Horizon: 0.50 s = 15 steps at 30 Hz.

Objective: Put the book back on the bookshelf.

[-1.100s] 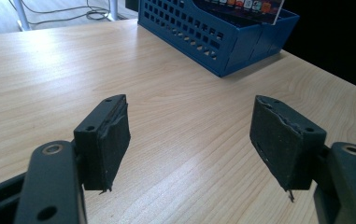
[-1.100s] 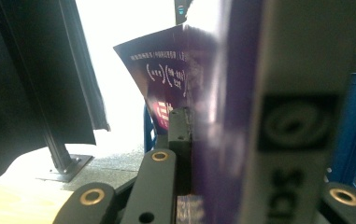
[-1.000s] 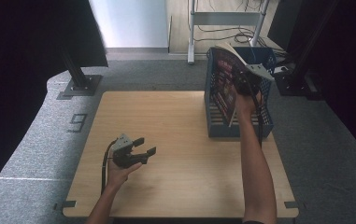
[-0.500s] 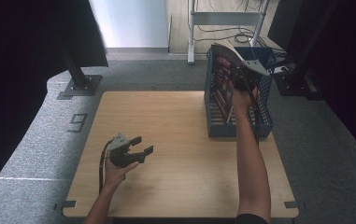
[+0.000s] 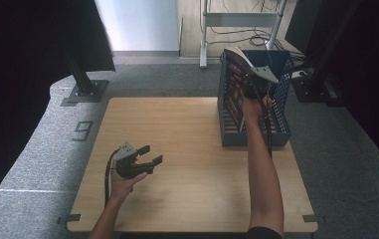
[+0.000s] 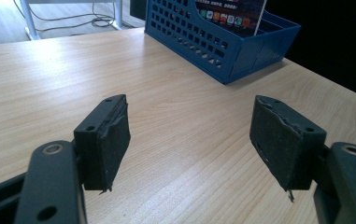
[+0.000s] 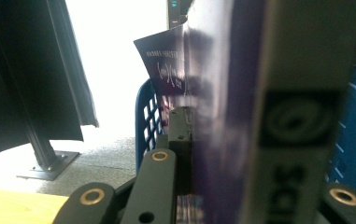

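The right gripper [image 5: 254, 85], clamped on an upright book [image 7: 241, 116], holds it directly above the blue file basket [image 5: 278, 130]; the left gripper [image 5: 147, 155] idles, jaws apart.

A pale wooden surface [image 5: 192, 149] stands on grey carpet [image 5: 43, 149]. Far left, a black stand's foot [image 5: 83, 92] rests on the floor beside a dark curtain [image 5: 38, 50]. Beyond the far edge, cables [image 5: 246, 35] lie under a metal frame [image 5: 241, 20].
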Available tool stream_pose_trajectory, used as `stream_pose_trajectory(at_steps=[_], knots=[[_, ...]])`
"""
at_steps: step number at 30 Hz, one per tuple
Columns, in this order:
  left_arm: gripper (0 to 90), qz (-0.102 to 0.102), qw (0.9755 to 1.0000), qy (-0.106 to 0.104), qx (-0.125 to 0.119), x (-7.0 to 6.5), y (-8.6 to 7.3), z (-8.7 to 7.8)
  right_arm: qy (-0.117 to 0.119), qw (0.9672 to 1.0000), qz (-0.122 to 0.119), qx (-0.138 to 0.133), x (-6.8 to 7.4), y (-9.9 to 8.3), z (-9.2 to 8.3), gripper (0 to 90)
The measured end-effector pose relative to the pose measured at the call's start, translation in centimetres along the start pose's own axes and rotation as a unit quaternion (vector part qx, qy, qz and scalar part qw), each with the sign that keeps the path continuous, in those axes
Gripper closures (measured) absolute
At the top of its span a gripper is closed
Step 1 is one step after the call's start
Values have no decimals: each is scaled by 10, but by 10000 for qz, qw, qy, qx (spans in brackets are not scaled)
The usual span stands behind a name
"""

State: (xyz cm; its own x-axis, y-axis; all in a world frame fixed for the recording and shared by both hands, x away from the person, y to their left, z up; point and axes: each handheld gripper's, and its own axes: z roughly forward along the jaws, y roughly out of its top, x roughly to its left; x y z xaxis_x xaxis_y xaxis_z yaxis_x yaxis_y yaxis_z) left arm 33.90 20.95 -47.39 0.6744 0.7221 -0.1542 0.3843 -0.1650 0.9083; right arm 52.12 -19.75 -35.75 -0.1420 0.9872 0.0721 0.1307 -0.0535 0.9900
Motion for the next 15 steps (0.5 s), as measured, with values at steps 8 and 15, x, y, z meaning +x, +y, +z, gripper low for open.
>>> stream_pose_trajectory(at_steps=[8, 15], knots=[[288, -4, 10000, 20, 27, 1, -1, 1, 25, 10000, 12, 30, -1, -13, 7, 818], [289, -7, 10000, 48, 4, 1, -1, 0, 27, 9999, -50, 89, -1, -25, 11, 818]])
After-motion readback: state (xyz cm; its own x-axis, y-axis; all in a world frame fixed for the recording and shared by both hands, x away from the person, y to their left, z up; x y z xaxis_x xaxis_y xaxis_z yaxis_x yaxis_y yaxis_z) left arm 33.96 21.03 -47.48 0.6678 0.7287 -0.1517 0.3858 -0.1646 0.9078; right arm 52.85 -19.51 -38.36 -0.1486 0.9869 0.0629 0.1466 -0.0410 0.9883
